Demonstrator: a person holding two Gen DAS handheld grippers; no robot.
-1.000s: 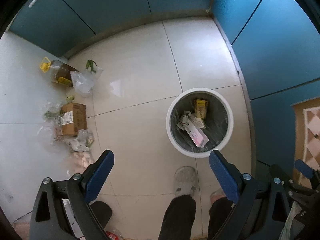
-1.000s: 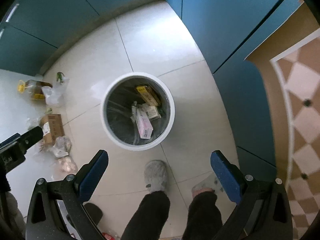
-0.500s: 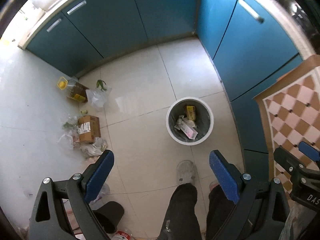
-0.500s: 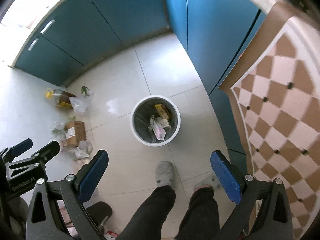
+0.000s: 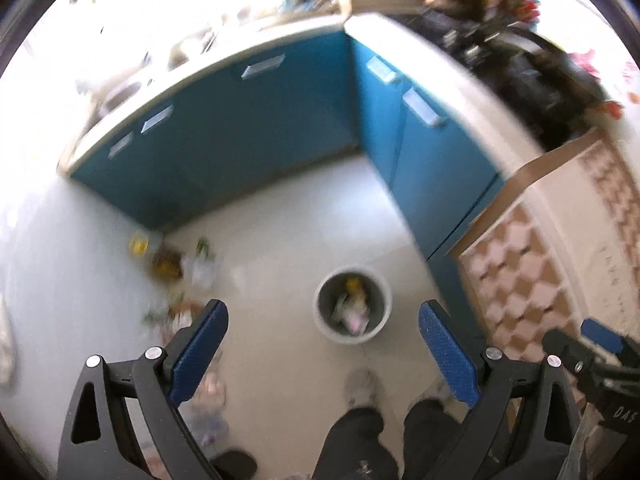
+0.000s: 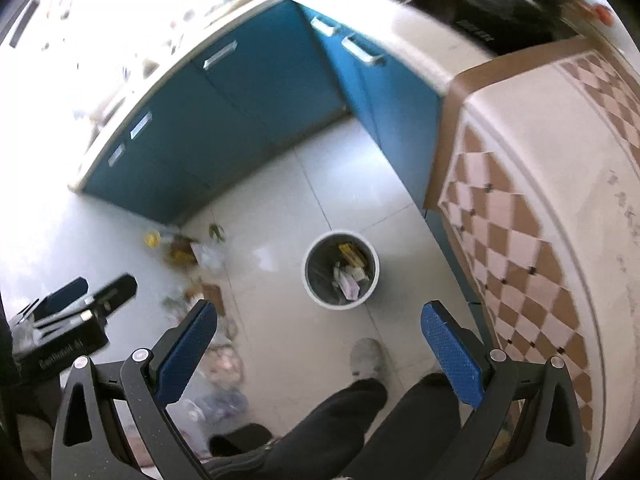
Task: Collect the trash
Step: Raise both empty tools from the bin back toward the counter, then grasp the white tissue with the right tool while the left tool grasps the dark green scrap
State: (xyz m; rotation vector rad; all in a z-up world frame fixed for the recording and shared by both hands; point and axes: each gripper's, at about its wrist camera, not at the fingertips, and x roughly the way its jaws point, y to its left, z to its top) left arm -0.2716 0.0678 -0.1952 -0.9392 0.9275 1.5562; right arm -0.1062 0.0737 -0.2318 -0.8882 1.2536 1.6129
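A white round trash bin point(image 5: 352, 306) stands on the pale tiled floor far below, with cartons and wrappers inside; it also shows in the right wrist view point(image 6: 341, 273). Loose trash lies to its left: an oil bottle with a yellow cap point(image 6: 176, 249), a clear plastic bag point(image 5: 202, 268), a cardboard box point(image 6: 208, 294) and crumpled bags point(image 6: 224, 360). My left gripper point(image 5: 322, 354) is open and empty, held high above the floor. My right gripper point(image 6: 318, 354) is open and empty, also high up. The left gripper's body shows at the left edge of the right wrist view point(image 6: 68, 320).
Blue cabinets point(image 6: 224, 120) under a pale countertop point(image 5: 432, 64) wrap the corner behind the bin. A checkered brown and white surface point(image 6: 532, 216) is at the right. The person's dark trousers point(image 5: 384, 436) and grey slippers point(image 6: 366, 356) are below the grippers.
Both grippers have risen well above the floor, so the bin and trash look much smaller and the countertop has come into view. Both stay open and empty.
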